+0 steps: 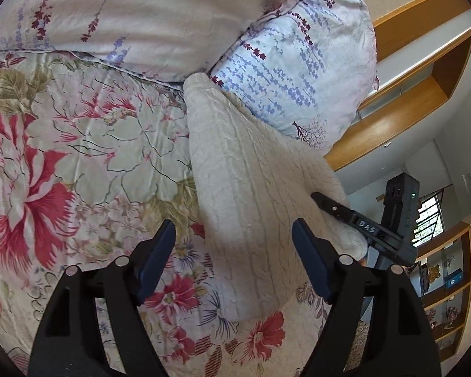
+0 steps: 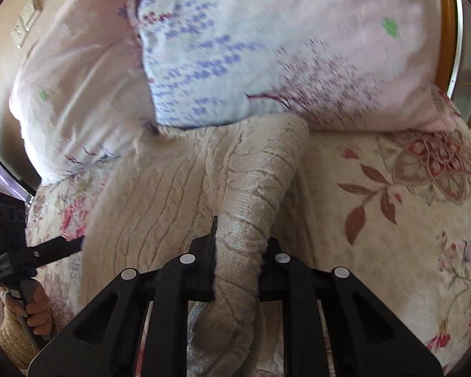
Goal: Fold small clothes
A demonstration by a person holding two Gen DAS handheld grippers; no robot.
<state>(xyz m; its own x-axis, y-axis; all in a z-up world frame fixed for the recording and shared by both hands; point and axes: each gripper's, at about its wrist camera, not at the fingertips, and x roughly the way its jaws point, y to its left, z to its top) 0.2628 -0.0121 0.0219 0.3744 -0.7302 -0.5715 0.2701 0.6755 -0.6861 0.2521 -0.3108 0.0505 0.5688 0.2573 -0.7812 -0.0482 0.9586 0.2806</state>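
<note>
A cream cable-knit garment (image 1: 245,188) lies on the floral quilt (image 1: 78,157), with its far end against the pillows. My left gripper (image 1: 234,229) hovers over its near part. The jaws stand wide and the blue pads (image 1: 160,251) do not touch the cloth. My right gripper (image 2: 240,245) is shut on a bunched, rolled strip of the same garment (image 2: 257,176), lifted off the flat part (image 2: 154,188). In the left wrist view the right gripper (image 1: 322,199) pinches the garment's right edge. In the right wrist view the left gripper (image 2: 69,245) shows at the left, held by a hand (image 2: 37,311).
Two pillows with a purple sprig print (image 1: 298,62) (image 1: 125,15) lie against the garment's far end. A wooden bed frame (image 1: 392,119) runs along the right. Beyond the bed stands a wooden shelf unit (image 1: 449,282) with small items. A wall switch plate (image 2: 26,20) is at the upper left.
</note>
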